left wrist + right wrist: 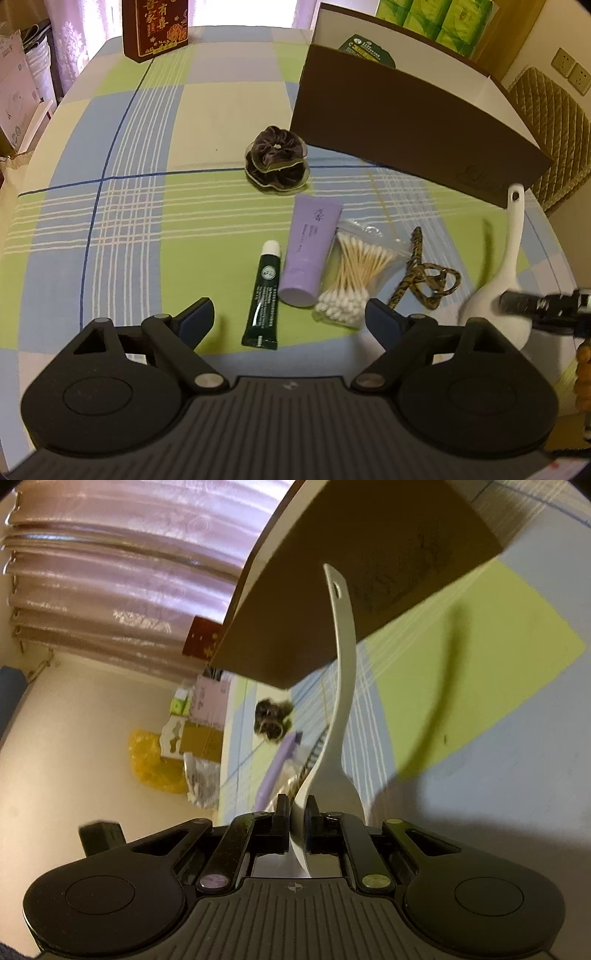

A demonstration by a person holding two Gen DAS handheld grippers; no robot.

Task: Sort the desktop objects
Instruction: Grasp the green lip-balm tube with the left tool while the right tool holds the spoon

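My right gripper point(297, 812) is shut on the bowl end of a white spoon point(343, 701), whose handle stands up in front of the brown box point(332, 590). In the left wrist view the same spoon point(511, 258) stands at the right, with the right gripper point(506, 306) on it. My left gripper point(288, 314) hangs open above the checked tablecloth point(129, 221), nothing between its fingers. Just beyond its fingertips lie a dark green tube point(262, 299), a purple tube point(310, 251), a bag of cotton swabs point(351, 273) and a leopard-print strap point(424, 273).
A dark velvet scrunchie point(277, 162) lies mid-table by the open brown box point(406, 122). A red box point(155, 26) stands at the far edge. Wooden beads point(583, 369) show at the right edge. A quilted chair back point(554, 122) stands past the table's right side.
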